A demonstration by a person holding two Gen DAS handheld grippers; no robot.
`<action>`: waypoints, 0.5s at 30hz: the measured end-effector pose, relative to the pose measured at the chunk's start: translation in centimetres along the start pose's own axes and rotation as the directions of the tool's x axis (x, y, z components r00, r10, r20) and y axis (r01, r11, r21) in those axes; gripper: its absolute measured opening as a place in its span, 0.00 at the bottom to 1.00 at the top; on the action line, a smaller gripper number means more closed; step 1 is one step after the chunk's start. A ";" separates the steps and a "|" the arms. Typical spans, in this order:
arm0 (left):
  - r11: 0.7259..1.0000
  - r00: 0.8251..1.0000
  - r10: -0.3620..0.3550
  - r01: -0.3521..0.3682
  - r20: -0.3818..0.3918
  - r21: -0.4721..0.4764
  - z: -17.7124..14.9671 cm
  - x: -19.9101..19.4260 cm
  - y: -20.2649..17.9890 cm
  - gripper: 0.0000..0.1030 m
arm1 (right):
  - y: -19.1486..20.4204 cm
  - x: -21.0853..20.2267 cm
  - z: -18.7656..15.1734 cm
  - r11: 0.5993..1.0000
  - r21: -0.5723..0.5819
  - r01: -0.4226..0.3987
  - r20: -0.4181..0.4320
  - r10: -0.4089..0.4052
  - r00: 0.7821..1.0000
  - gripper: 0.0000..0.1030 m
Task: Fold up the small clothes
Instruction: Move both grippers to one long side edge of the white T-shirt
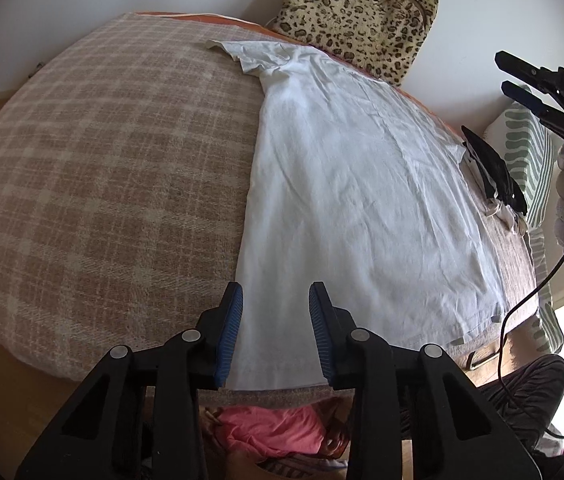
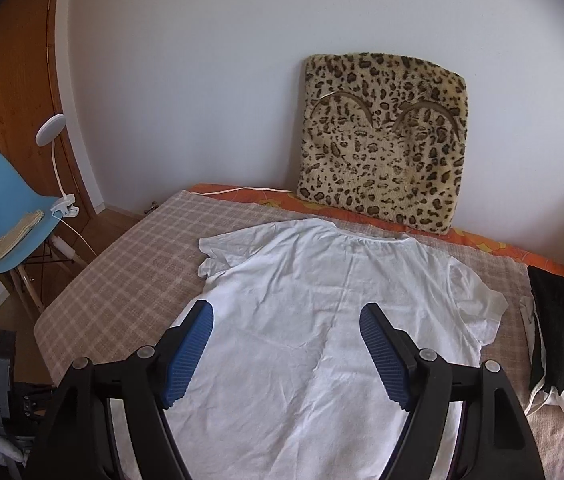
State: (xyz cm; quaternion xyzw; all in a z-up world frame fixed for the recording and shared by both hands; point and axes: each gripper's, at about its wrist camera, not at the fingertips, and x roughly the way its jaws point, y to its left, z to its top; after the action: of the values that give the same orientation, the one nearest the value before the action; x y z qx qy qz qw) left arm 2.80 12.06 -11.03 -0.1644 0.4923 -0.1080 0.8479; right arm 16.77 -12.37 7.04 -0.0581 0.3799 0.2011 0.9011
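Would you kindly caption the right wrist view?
Open right gripper above a white T-shirt spread flat on a checked blanket.

White t-shirt (image 2: 314, 320); beige plaid blanket (image 1: 101, 160); leopard-print cushion (image 2: 382, 140)

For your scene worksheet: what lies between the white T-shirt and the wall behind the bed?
The leopard-print cushion leans there, behind the white T-shirt collar; right wrist view shows it.

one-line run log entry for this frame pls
stage: pre-grasp | white t-shirt: flat on plaid blanket, unfolded | left gripper: open, at hem corner | right gripper: open, above shirt
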 end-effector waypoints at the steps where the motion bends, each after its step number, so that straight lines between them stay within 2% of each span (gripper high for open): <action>1: 1.000 1.000 -0.008 0.008 -0.002 -0.002 0.0 0.1 0.0 0.27 | 0.5 1.0 0.8 1.000 0.001 -0.022 -0.012 0.022 1.000 0.76; 10: 0.998 1.000 -0.020 0.019 -0.014 -0.055 0.1 0.6 1.5 0.22 | 4.8 11.1 5.5 0.992 0.021 -0.128 -0.153 0.130 0.980 0.76; 15: 0.999 0.999 -0.040 0.040 -0.024 -0.019 0.3 1.1 0.7 0.20 | 7.1 17.4 7.4 0.987 0.071 -0.145 -0.238 0.158 0.958 0.73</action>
State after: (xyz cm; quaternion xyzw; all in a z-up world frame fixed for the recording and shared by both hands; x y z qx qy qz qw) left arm 3.65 12.41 -12.09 -0.1807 0.5004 -0.1225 0.8378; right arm 29.72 1.52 0.30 -0.0290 0.4957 0.2507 0.8310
